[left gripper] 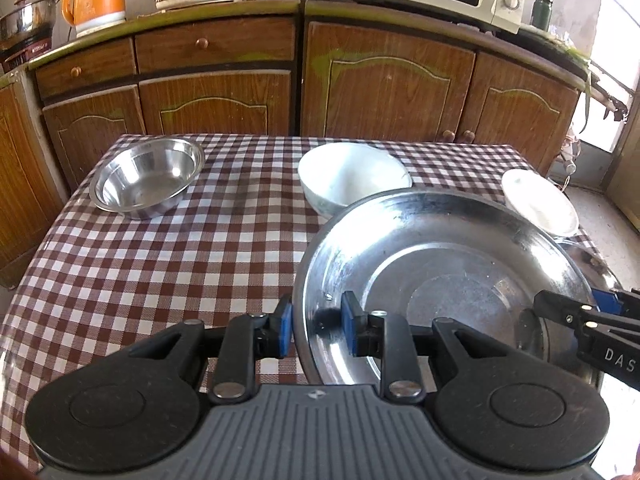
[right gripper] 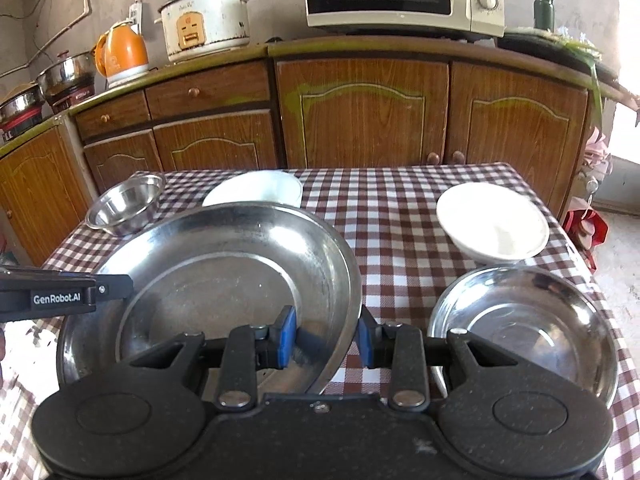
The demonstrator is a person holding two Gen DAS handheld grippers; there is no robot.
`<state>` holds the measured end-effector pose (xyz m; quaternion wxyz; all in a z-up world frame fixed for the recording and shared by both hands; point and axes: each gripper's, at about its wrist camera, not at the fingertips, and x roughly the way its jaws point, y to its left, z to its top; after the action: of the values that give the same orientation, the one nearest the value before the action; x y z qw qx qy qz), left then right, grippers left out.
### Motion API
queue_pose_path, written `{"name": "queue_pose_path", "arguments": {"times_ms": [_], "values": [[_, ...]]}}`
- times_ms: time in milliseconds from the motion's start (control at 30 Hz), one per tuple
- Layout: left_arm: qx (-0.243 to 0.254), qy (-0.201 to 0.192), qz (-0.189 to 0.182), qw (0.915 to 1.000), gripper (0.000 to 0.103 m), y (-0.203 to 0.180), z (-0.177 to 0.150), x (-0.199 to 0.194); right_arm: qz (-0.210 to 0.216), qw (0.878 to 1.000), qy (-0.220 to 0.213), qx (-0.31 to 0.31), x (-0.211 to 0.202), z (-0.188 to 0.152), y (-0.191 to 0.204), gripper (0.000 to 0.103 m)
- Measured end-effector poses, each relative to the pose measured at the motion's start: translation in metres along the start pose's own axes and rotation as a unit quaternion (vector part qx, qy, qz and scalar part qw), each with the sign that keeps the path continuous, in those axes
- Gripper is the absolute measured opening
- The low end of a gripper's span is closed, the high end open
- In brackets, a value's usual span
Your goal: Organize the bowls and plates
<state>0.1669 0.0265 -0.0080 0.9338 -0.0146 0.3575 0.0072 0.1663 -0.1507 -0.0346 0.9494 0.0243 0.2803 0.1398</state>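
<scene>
A large steel plate (left gripper: 440, 264) (right gripper: 224, 272) hangs just above the checked table, held by its rim from both sides. My left gripper (left gripper: 317, 326) is shut on the plate's left rim, one blue pad inside and one outside. On the opposite rim my right gripper (right gripper: 327, 335) is shut the same way. Each gripper shows in the other's view: the right one (left gripper: 580, 308), the left one (right gripper: 60, 298). A small steel bowl (left gripper: 148, 178) (right gripper: 124, 204) sits at the far left. A white bowl (left gripper: 352, 176) (right gripper: 256, 190) stands behind the held plate.
A shallow white dish (right gripper: 492, 224) (left gripper: 540, 204) rests at the far right of the table (left gripper: 180, 280), with a second steel plate (right gripper: 524, 320) in front of it. Wooden cabinets (right gripper: 360, 120) stand beyond the table's far edge, carrying a microwave, a rice cooker and a kettle.
</scene>
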Motion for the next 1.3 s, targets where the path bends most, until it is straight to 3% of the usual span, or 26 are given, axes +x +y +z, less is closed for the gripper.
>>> {"name": "queue_pose_path", "arguments": {"times_ms": [700, 1300], "values": [[0.009, -0.026, -0.01, 0.9996, 0.026, -0.021, -0.001, -0.039, -0.009, 0.999, -0.031, 0.012, -0.045, 0.004, -0.011, 0.04], [0.022, -0.033, -0.028, 0.9988, 0.026, -0.045, -0.006, -0.048, -0.029, 0.998, -0.046, 0.027, -0.076, -0.002, -0.031, 0.04]]}}
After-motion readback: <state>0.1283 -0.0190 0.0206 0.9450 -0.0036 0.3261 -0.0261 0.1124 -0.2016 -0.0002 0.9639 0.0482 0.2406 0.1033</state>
